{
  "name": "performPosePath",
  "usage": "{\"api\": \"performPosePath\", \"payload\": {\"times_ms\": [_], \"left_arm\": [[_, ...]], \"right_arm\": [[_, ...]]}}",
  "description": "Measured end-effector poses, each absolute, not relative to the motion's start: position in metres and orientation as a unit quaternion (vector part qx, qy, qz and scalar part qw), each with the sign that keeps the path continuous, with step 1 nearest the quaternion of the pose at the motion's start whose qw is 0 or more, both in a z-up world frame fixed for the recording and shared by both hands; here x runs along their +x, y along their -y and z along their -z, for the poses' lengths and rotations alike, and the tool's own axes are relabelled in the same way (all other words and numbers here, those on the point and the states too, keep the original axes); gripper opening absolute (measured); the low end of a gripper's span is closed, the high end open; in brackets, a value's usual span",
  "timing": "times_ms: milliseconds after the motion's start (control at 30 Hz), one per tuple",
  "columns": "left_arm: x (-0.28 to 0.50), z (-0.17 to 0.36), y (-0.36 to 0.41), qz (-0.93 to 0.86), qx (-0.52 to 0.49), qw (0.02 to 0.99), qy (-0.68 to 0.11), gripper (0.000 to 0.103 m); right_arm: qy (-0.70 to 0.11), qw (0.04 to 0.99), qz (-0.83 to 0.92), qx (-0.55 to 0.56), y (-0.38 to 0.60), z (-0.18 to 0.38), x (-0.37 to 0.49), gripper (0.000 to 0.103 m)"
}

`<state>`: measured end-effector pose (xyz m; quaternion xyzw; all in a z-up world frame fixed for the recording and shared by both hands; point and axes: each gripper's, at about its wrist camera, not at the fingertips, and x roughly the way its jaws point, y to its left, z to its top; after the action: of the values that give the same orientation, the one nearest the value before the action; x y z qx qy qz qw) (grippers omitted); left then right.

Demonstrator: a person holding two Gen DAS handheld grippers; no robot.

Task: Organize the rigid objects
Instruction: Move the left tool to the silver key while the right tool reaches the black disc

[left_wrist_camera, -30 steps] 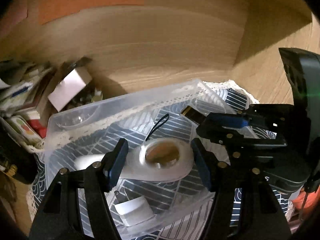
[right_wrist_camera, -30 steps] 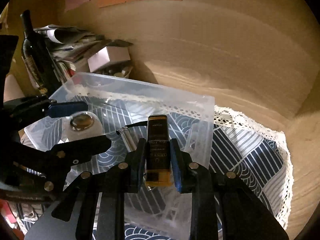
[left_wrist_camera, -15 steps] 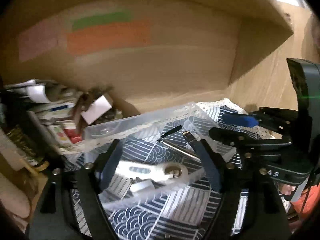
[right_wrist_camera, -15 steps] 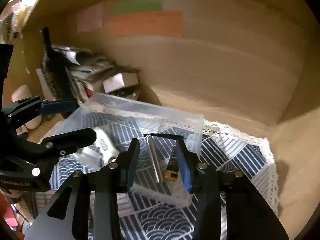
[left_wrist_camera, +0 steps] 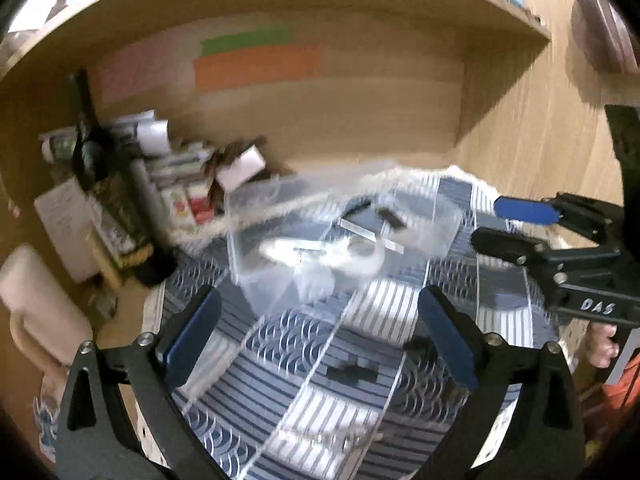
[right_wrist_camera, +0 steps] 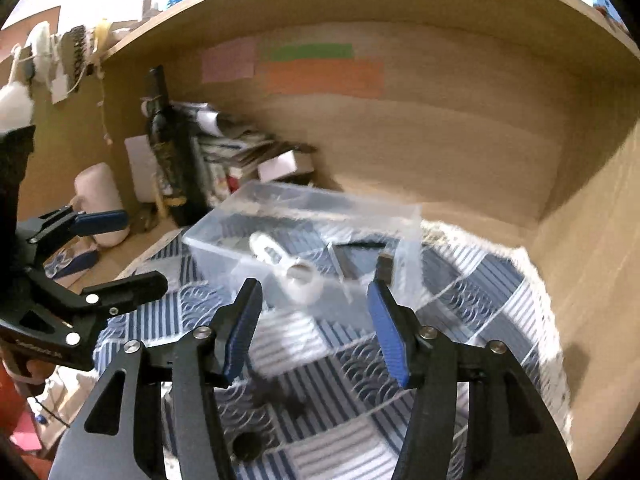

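Note:
A clear plastic bin [left_wrist_camera: 256, 248] [right_wrist_camera: 224, 248] stands on a blue-and-white patterned cloth [left_wrist_camera: 304, 364] [right_wrist_camera: 480, 304] in a wooden shelf bay. In it lie a white oval device [left_wrist_camera: 352, 254] [right_wrist_camera: 296, 276], a silver pen [left_wrist_camera: 360, 230] and a dark lighter [left_wrist_camera: 390, 216] [right_wrist_camera: 384, 266]. My left gripper [left_wrist_camera: 320, 332] is open and empty, pulled back in front of the bin. My right gripper [right_wrist_camera: 316, 328] is open and empty, also in front of the bin; it shows at the right of the left wrist view [left_wrist_camera: 516, 224].
A dark wine bottle [left_wrist_camera: 108, 184] [right_wrist_camera: 172, 160], stacked papers and boxes [right_wrist_camera: 240, 156] and a white jug [right_wrist_camera: 100, 196] crowd the left of the shelf. Small dark pieces [left_wrist_camera: 352, 372] [right_wrist_camera: 280, 396] lie on the cloth near me. Wooden walls close the back and right.
My right gripper opened and let the lighter go into the bin. Both grippers pulled back and up, away from the bin.

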<state>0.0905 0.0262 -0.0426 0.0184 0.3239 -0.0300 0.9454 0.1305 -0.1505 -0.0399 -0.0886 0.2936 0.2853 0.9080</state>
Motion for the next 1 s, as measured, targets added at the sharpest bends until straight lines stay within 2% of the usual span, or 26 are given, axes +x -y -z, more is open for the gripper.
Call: {"api": "performPosePath", "payload": {"times_ms": [400, 700, 800, 933, 967, 1000], "left_arm": [[0.057, 0.118, -0.044, 0.023, 0.012, 0.912, -0.41, 0.1], [0.058, 0.145, -0.041, 0.051, 0.019, 0.901, -0.431, 0.099], [0.061, 0.15, -0.042, 0.067, 0.01, 0.9, -0.431, 0.09], [0.058, 0.148, -0.04, 0.081, 0.011, 0.905, -0.418, 0.069], [0.058, 0.148, -0.04, 0.082, 0.012, 0.906, -0.416, 0.067], [0.058, 0.148, -0.04, 0.081, 0.013, 0.906, -0.414, 0.061]], "right_arm": [[-0.354, 0.884, -0.297, -0.073, 0.157, 0.09, 0.097, 0.052], [-0.391, 0.872, -0.286, -0.074, 0.156, 0.119, 0.083, 0.052], [-0.403, 0.865, -0.292, -0.066, 0.154, 0.125, 0.083, 0.052], [-0.418, 0.857, -0.297, -0.056, 0.152, 0.134, 0.087, 0.052], [-0.417, 0.857, -0.297, -0.056, 0.151, 0.135, 0.087, 0.052], [-0.415, 0.859, -0.295, -0.058, 0.149, 0.136, 0.087, 0.051]]}}
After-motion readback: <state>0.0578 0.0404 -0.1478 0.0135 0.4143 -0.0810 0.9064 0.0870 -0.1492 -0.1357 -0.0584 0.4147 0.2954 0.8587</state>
